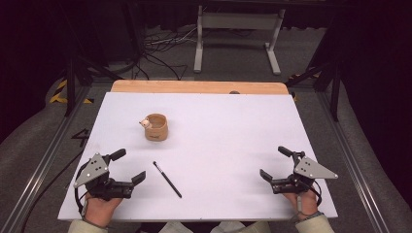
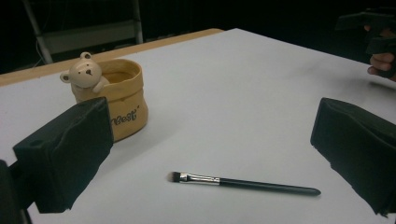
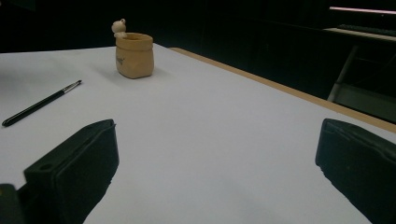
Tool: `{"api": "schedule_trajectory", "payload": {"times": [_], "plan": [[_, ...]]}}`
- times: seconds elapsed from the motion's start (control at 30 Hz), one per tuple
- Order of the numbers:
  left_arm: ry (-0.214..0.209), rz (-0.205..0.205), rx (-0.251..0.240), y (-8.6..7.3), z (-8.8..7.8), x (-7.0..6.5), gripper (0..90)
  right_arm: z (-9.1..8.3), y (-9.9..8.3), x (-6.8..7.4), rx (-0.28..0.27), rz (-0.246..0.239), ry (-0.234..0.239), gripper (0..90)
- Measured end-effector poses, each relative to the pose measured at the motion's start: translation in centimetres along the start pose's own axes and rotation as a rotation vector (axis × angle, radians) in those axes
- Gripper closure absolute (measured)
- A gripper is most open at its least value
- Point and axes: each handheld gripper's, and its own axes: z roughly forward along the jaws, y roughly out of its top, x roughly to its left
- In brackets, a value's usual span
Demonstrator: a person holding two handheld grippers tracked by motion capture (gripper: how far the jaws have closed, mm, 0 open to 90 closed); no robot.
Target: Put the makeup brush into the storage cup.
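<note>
A tan sack-shaped pot (image 1: 156, 127) with a small bear on its rim stands upright on the white table (image 1: 233, 121), left of centre. A black-handled makeup brush (image 1: 167, 179) lies flat in front of it, bristles toward the pot. My left gripper (image 1: 130, 165) rests open near the front left corner, just left of the brush, nothing between its jaws. In the left gripper view the brush (image 2: 243, 182) lies between the wide-apart jaws, the pot (image 2: 119, 100) behind. My right gripper (image 1: 272, 161) is open and empty at the front right. From it the pot (image 3: 134, 56) and brush (image 3: 41, 103) sit far off.
A wooden strip (image 1: 199, 87) runs along the table's far edge. Beyond it are a white metal stand (image 1: 238, 29) and cables (image 1: 160, 48) on the floor. Metal rails (image 1: 46, 160) flank both sides of the table.
</note>
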Motion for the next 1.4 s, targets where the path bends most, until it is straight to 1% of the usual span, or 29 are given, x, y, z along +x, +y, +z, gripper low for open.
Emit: {"api": "schedule_trajectory", "payload": {"times": [0.03, 0.07, 0.1, 0.13, 0.23, 0.3, 0.33, 0.37, 0.43, 0.47, 0.5, 0.57, 0.6, 0.63, 0.67, 0.7, 0.8, 0.87, 0.97, 1.07, 1.17, 1.2, 1.27, 1.3, 1.33, 1.4], "plan": [[0.001, -0.006, 0.016, 0.3, 0.1, 0.0, 0.0, 0.0, 0.0, 0.0, 0.0, -0.004, 0.0, 0.0], [-0.044, -0.036, 0.051, 0.8, 0.2, 0.3, 0.5, -0.1, 0.1, 0.1, 0.0, -0.009, 0.0, 0.0], [-0.044, -0.036, 0.051, 0.8, 0.2, 0.3, 1.1, -0.1, 0.1, 0.1, 0.0, -0.009, 0.0, 0.0], [-0.053, -0.042, 0.073, 1.1, 0.2, 0.4, 1.1, -0.2, 0.1, 0.2, 0.001, -0.013, -0.001, 0.0], [-0.082, -0.033, 0.133, 2.1, 0.4, 0.5, 1.1, -0.4, 0.2, 0.2, 0.001, -0.015, -0.002, 0.0], [-0.101, -0.023, 0.155, 2.7, 0.6, 0.5, 1.3, -0.4, 0.3, 0.2, 0.001, -0.018, -0.004, 0.0], [-0.116, -0.011, 0.187, 3.3, 0.9, 0.4, 0.8, -0.4, 0.3, 0.2, 0.002, -0.018, -0.003, 0.0], [-0.116, -0.011, 0.187, 3.3, 0.9, 0.4, 0.3, -0.4, 0.3, 0.2, 0.002, -0.018, -0.003, 0.0], [-0.111, 0.015, 0.197, 3.6, 1.1, 0.1, 0.1, -0.4, 0.3, 0.2, 0.002, -0.02, 0.0, 0.0], [-0.12, 0.001, 0.227, 3.9, 1.3, -0.1, 0.9, -0.4, 0.3, 0.2, 0.003, -0.02, 0.001, 0.0], [-0.111, -0.01, 0.252, 4.1, 1.5, -0.2, 0.8, -0.5, 0.3, 0.2, 0.004, -0.018, 0.0, 0.0], [-0.11, -0.011, 0.261, 4.3, 1.6, -0.2, 0.7, -0.5, 0.3, 0.2, 0.002, -0.018, 0.0, 0.0], [-0.1, 0.003, 0.266, 4.5, 1.7, -0.2, 0.8, -0.6, 0.3, 0.2, 0.0, -0.017, 0.001, 0.0], [-0.075, 0.007, 0.277, 4.7, 1.7, -0.3, 0.9, -0.6, 0.3, 0.2, 0.001, -0.017, 0.001, 0.0], [-0.045, 0.023, 0.303, 4.9, 1.8, -0.4, 1.3, -0.6, 0.2, 0.2, 0.001, -0.018, 0.0, 0.0], [-0.036, 0.03, 0.325, 5.1, 2.0, -0.4, 1.7, -0.6, 0.2, 0.2, 0.003, -0.018, 0.0, 0.0], [-0.032, 0.018, 0.36, 5.7, 2.2, -0.4, 1.4, -0.6, 0.2, 0.2, 0.003, -0.018, 0.002, 0.0], [-0.031, 0.022, 0.387, 6.0, 2.4, -0.4, 1.0, -0.6, 0.2, 0.3, -0.003, -0.023, 0.002, 0.0], [-0.036, 0.037, 0.413, 6.2, 2.8, -0.5, 1.0, -0.8, 0.3, 0.3, -0.034, -0.028, 0.003, 0.0], [-0.039, 0.026, 0.459, 6.4, 3.2, -0.6, 1.0, -0.9, 0.4, 0.3, -0.032, -0.027, 0.002, 0.0], [-0.04, 0.027, 0.49, 6.9, 3.4, -0.6, 0.8, -0.8, 0.3, 0.3, -0.031, -0.026, 0.002, 0.0], [-0.04, 0.027, 0.49, 6.9, 3.4, -0.6, 0.8, -0.8, 0.3, 0.3, -0.033, -0.024, 0.002, 0.0], [-0.027, 0.018, 0.512, 7.4, 3.5, -0.7, 0.9, -0.8, 0.3, 0.2, -0.039, -0.021, 0.001, 0.0], [-0.015, 0.003, 0.538, 7.6, 3.7, -0.7, 1.5, -0.8, 0.3, 0.2, -0.04, -0.017, 0.002, 0.0], [-0.015, 0.005, 0.56, 7.8, 3.8, -0.7, 1.6, -0.7, 0.3, 0.1, -0.038, -0.015, 0.004, 0.0], [-0.009, -0.006, 0.581, 8.0, 4.1, -0.7, 1.5, -0.7, 0.3, 0.1, -0.036, -0.012, 0.005, 0.0]]}}
